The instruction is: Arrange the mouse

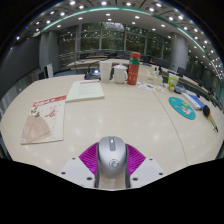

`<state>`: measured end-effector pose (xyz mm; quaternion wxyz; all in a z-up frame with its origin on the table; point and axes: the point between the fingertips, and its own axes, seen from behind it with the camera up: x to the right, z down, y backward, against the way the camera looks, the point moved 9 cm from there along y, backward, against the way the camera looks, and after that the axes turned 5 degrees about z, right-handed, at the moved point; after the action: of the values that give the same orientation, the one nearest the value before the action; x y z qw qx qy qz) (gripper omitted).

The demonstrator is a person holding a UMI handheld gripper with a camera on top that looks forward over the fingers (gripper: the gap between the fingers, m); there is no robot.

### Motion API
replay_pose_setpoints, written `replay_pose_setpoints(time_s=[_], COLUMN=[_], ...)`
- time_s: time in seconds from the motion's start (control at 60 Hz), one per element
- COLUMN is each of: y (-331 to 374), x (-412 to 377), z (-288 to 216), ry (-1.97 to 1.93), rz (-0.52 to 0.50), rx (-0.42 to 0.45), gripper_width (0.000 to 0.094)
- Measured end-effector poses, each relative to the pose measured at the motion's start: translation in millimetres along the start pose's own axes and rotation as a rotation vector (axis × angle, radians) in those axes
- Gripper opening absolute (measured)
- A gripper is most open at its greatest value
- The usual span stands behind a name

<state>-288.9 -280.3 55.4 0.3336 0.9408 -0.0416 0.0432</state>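
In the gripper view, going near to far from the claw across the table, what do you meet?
Claw shut on the grey and white computer mouse → bare cream tabletop → white rectangular tray → orange cylindrical canister.

Light comes from rows of small ceiling lamps [100, 14] overhead, showing as bright dots that curve with the lens. The pale tabletop [120, 110] is evenly and brightly lit, with only soft, faint shadows beside the things on it. The far room is dimmer and greenish. Strong fisheye distortion bends straight lines toward the rim, where detail turns small and smeared. The grey mouse [111, 158] near the tool [111, 165] carries a mild sheen on top and looks slightly soft.
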Motion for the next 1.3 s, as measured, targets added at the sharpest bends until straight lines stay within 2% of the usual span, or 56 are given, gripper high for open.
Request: replay_pose_setpoints(time_s=[0.1, 0.217, 0.367, 0.483, 0.617, 0.733, 0.883, 1.05, 1.2, 1.233, 1.3], y=[18.9, 47.0, 46.7, 8.8, -73.8, -147.4, -214.2, -246.0, -247.5, -243.7, -229.9], x=[8.6, 49.7, 152.6, 247.5, 340.7, 390.0, 414.2, 419.8, 421.1, 422.0, 421.8], z=[-33.9, -104.8, -197.8, -243.9, -242.7, -212.8, -164.8, -139.0, -134.7, -135.7, -140.6], ry=[-0.027, -0.098, -0.145, -0.168, -0.177, -0.168, -0.174, -0.18, -0.175, -0.166, -0.143], rz=[-0.022, -0.026, 0.013, 0.05, 0.092, 0.12, 0.11, 0.074, 0.057, 0.062, 0.06], rx=[0.059, 0.195, 0.349, 0.393, 0.32, 0.218, 0.081, 0.007, -0.02, -0.019, -0.006], gripper_width=[0.0346, 0.0344, 0.0343, 0.0343, 0.0341, 0.0341, 0.0345, 0.0401, 0.0533, 0.062, 0.0859])
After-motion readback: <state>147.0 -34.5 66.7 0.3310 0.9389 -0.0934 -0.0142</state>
